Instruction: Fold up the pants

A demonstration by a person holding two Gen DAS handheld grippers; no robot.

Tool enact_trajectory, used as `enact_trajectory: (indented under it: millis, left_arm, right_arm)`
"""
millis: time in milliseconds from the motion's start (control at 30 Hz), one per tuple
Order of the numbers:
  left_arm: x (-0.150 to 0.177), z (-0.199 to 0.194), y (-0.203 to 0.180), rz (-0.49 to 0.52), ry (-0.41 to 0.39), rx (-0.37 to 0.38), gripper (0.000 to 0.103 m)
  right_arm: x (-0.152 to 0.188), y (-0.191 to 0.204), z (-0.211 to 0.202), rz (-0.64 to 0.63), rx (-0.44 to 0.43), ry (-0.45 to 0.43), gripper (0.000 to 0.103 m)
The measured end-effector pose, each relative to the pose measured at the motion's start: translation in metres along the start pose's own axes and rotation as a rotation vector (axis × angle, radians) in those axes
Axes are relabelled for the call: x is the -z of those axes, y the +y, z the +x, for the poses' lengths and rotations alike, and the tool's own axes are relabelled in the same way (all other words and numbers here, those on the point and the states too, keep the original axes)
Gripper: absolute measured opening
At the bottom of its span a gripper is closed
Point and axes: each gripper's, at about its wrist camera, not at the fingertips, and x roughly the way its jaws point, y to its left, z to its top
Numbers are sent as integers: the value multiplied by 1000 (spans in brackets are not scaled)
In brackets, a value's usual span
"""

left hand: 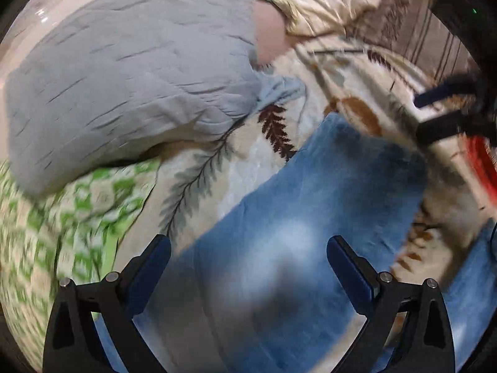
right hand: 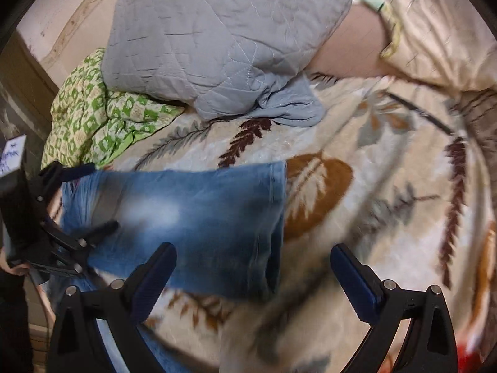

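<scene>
On a plush leaf-printed blanket [right hand: 341,143], beside a quilted grey pillow [right hand: 217,40], the faded blue jeans [right hand: 198,214] lie flat beneath my left gripper [left hand: 248,267] and right gripper [right hand: 253,273], both spread wide and empty.

The left gripper [left hand: 248,256] is showing two black angular finger arms at the lower edge of the left wrist frame, each carrying a dark blue pad on its inner face. Two round silver screw heads are sitting on each arm near the pivot. The right gripper [right hand: 253,264] is presenting the same build in the right wrist frame: black arms, blue pads, paired silver screws. At the left edge of that frame, the left gripper's black body is carrying a white label with blue handwriting, illegible here.
</scene>
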Motion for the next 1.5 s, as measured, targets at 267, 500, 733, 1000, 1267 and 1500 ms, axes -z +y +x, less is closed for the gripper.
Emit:
enact_trajectory:
  millis: [267,500,733,1000,1267,1500]
  left_arm:
    - [-18,57,21,8,78,68,100]
    - [-11,77,35,-43,121,146,93]
    - [-1,65,28,-68,137,183,4]
    - [14,-29,-1,-25,-19,140,4]
    - [71,-133,-56,1,-160,134,4]
    - [134,-180,-105,23,-212,168,3]
  right_arm:
    - [-53,-27,74,14,-49,122,96]
    - [-60,-35,107,12,-90,159,71]
    - [-59,-12,100,-103,-34,112,16]
    - [-28,4,24,-163,-21,19,11]
    - [62,36,-80,-216,-36,-77,6]
    - [155,59,-121,-231,-45,-98,6]
